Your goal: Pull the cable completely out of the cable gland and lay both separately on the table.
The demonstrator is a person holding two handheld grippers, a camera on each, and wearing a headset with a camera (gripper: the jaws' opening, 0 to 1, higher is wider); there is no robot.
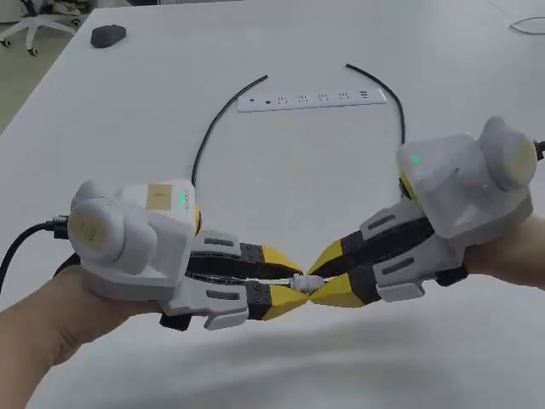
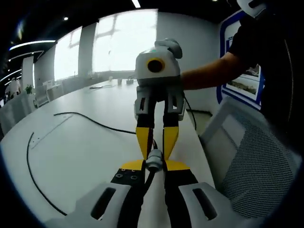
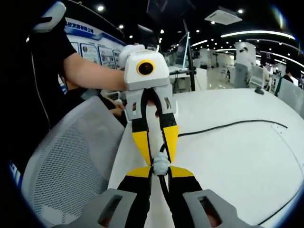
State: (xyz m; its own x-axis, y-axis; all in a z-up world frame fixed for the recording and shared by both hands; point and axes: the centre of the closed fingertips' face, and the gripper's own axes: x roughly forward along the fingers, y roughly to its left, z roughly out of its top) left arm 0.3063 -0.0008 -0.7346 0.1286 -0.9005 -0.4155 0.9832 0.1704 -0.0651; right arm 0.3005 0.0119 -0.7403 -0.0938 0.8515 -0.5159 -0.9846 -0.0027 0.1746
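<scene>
Left gripper (image 1: 292, 282) and right gripper (image 1: 321, 274) meet tip to tip over the white table (image 1: 298, 170). Both are clenched at the small white plastic cable gland (image 1: 306, 280); I cannot tell which one pinches the thin black cable (image 1: 204, 145). Off-axis pulling could jam it. Gripper views show cable between each jaw pair; the head view shows its loose ends.

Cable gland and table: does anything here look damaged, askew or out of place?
Nothing stands out. The cable gland looks intact, pinched between the left gripper and right gripper over the table; the black cable curves loosely around the power strip.
</scene>
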